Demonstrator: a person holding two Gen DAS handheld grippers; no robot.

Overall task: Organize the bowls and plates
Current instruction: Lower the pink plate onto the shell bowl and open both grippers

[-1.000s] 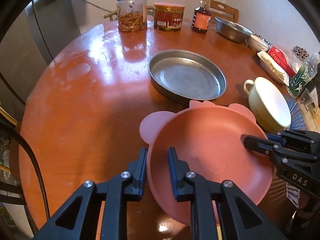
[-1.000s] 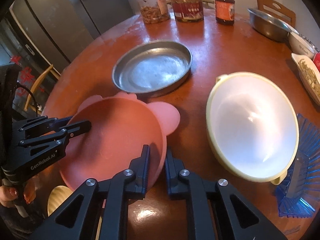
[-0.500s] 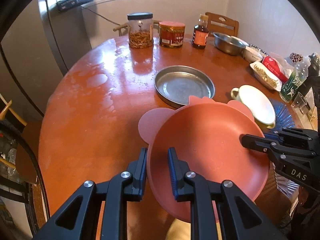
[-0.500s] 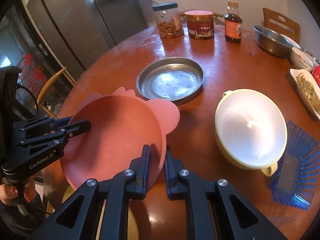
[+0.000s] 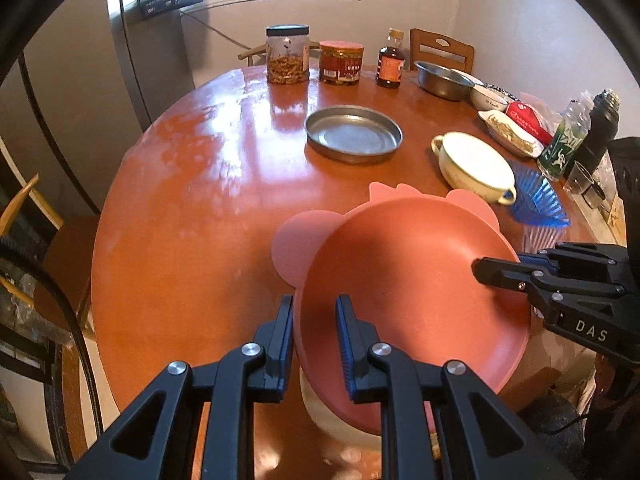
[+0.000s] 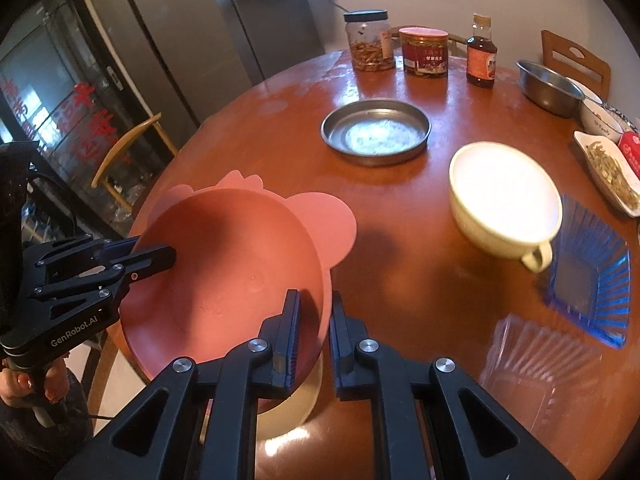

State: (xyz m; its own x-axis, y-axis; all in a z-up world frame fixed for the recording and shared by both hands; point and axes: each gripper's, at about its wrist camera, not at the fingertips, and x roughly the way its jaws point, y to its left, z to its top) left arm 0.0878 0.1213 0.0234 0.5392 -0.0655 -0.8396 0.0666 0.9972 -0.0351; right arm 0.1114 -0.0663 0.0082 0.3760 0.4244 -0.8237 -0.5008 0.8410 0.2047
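The pink plate (image 5: 404, 280) is a shallow, matte dish in a salmon tone, round with flat ear-like lobes and a small scalloped tuft along its far rim, its inner surface smooth and unmarked apart from faint embossing. It fills the lower centre of the left wrist view and the lower left of the right wrist view (image 6: 228, 264), held tilted above the near edge of the table (image 5: 192, 208) rather than lying on it. The left gripper (image 5: 312, 340) rises from the bottom of its frame, its two black fingers with ribbed blue pads nearly closed, pinching the plate's near-left rim between them. The right gripper (image 6: 314, 332) does the same on the opposite rim, its fingers drawn close around the thin edge; in the left wrist view it enters from the right edge (image 5: 492, 270), angled downward. At the lower left of the right wrist view a person's fingers wrap the left gripper's handle. A pale, cream-coloured disc (image 6: 292, 408) shows just under the plate, partly hidden. The table is a glossy reddish-brown round top with bright reflections. Further up sit a round metal pan (image 5: 354, 134), dull grey with a low wall, a cream two-handled bowl (image 5: 474, 166) with a white interior, and a ribbed blue transparent tray (image 5: 540, 204) beside it.
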